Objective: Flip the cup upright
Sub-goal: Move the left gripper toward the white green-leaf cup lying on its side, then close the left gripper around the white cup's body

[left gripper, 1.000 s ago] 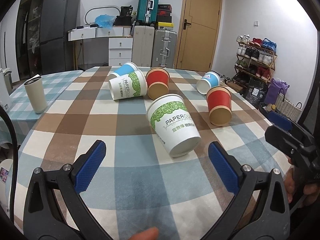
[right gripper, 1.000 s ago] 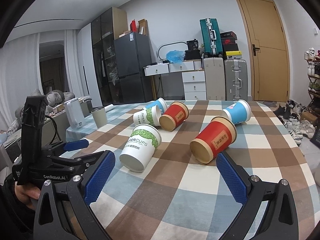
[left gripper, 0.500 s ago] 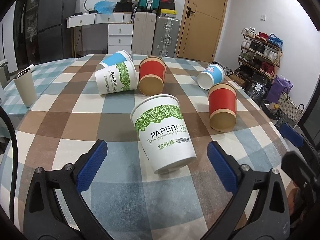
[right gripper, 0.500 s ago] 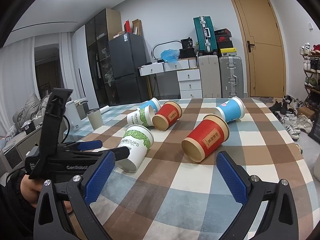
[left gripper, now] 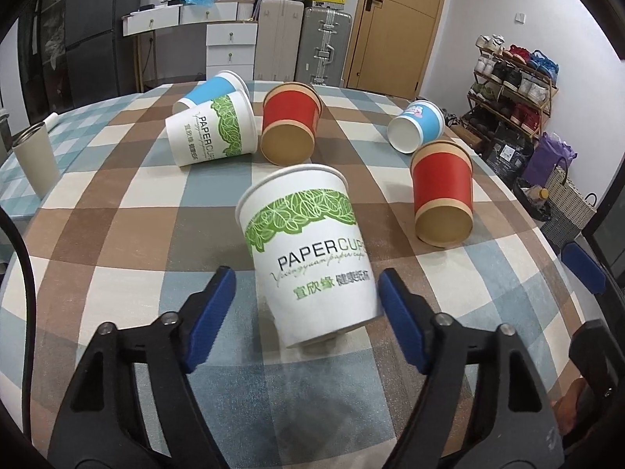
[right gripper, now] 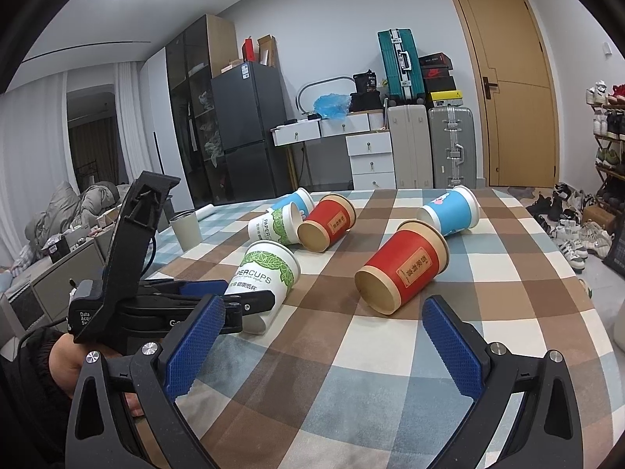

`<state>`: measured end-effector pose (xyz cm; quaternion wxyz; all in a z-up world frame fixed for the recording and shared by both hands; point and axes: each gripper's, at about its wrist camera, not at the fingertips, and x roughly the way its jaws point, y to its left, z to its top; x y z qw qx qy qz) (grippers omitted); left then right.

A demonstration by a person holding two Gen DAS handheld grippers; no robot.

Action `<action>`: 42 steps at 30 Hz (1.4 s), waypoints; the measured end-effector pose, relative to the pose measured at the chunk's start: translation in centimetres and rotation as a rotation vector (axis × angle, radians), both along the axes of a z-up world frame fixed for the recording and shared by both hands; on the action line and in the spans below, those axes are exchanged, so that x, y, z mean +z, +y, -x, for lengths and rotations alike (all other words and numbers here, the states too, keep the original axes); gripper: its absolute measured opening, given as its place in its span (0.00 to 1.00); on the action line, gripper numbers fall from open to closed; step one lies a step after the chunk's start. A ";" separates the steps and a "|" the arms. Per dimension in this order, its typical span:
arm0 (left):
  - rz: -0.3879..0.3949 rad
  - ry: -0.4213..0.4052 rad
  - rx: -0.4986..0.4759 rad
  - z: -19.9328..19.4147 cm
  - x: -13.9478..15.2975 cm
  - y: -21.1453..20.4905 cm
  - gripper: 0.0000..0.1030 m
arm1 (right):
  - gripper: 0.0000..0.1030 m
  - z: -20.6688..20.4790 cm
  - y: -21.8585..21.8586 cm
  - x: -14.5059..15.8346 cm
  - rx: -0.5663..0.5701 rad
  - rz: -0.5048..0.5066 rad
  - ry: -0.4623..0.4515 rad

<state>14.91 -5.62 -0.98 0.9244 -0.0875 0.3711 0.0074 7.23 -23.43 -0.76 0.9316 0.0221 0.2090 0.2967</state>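
Note:
A white paper cup with green leaves (left gripper: 312, 250) lies on its side on the checked tablecloth, its base toward me. My left gripper (left gripper: 306, 293) is open, its blue pads on either side of the cup's base end, close but not clearly touching. The same cup (right gripper: 265, 277) shows in the right wrist view, with the left gripper (right gripper: 218, 293) around its base. My right gripper (right gripper: 320, 348) is open and empty above the table's near edge, short of a red cup (right gripper: 402, 269) lying on its side.
More cups lie on their sides: a white-green one (left gripper: 211, 133), a blue one (left gripper: 211, 90), a red one (left gripper: 289, 125), a blue one (left gripper: 416, 125) and a red one (left gripper: 443, 195). A grey tumbler (left gripper: 35, 164) stands at the left on another table.
My left gripper has moved forward and down onto the white-green cup, and its jaws have narrowed around the base. My right gripper has barely moved.

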 end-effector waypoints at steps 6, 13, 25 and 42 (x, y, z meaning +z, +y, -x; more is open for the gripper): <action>0.032 0.002 -0.010 0.2 -0.2 -0.1 0.55 | 1.00 0.0 0.0 -0.1 0.002 0.002 0.000; 0.050 -0.006 0.001 1.0 -0.1 0.4 0.54 | 1.00 0.0 0.0 0.0 0.001 0.001 0.001; 0.048 -0.054 0.004 3.6 1.4 1.0 0.54 | 1.00 0.0 0.1 0.0 0.001 0.003 0.002; 0.051 -0.123 -0.004 11.4 3.4 2.2 0.54 | 1.00 0.3 1.2 0.0 0.024 0.018 0.004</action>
